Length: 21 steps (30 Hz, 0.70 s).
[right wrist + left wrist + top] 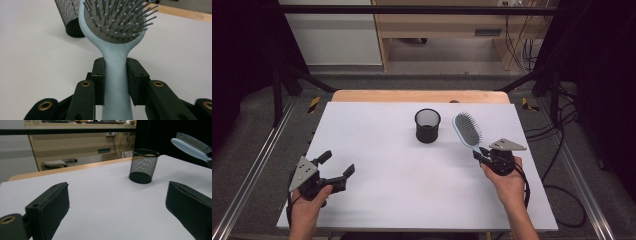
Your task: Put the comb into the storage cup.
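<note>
The black mesh cup [427,126] stands upright on the far middle of the white table [377,145]; its inside is dark, so I cannot tell the contents. The right gripper [482,152] clamps the handle of the light blue hairbrush [467,129] (bristles up), just right of the cup. The handle's end is hidden. The left gripper [338,170] is wide apart, at the near left.
</note>
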Motion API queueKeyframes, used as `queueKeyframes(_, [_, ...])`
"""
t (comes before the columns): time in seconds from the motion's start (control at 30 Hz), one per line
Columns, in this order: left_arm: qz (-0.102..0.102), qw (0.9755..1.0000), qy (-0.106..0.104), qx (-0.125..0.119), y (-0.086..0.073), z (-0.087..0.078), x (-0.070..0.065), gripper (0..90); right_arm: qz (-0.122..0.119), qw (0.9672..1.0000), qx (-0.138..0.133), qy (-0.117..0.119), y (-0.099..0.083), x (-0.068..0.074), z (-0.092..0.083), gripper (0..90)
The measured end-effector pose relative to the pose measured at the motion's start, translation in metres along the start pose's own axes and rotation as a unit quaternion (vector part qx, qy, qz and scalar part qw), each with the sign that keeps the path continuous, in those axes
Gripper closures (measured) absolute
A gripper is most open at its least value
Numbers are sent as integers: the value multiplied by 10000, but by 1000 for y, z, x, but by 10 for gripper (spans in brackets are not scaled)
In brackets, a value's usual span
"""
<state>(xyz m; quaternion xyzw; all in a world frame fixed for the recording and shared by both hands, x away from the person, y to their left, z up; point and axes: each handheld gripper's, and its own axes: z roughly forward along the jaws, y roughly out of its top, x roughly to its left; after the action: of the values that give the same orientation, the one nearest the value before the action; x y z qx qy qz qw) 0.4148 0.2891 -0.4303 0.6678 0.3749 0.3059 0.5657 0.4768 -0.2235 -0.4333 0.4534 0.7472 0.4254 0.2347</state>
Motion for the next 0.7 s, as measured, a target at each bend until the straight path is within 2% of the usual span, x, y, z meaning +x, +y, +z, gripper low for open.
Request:
queueKeyframes(0.13, [165,9997,-161,-51,6,13,-15,40,117,9997,-234,-4,3,3,2,695])
queueKeyframes(0.27, [93,9994,-313,-138,17,26,-22,37,161,9991,-393,2,9,8,6,695])
queueKeyframes(0.4, [98,9988,-439,-178,32,43,-24,33,285,9975,-649,-29,15,16,6,695])
queueKeyframes(0.5, [-56,9984,-489,-289,43,64,-22,33,293,9949,-962,-55,17,21,5,695])
queueKeyframes(0.53, [-29,9983,-493,-304,47,70,-22,33,305,9943,-1024,-31,17,23,5,695])
queueKeyframes(0.57, [-19,9982,-500,-323,51,76,-23,33,198,9942,-1056,-63,16,28,6,695])
queueKeyframes(0.63, [-3,9977,-559,-379,57,85,-24,33,211,9939,-1083,-35,16,30,6,695])
queueKeyframes(0.7, [-90,9971,-608,-443,60,90,-25,33,111,9932,-1158,36,16,40,5,695])
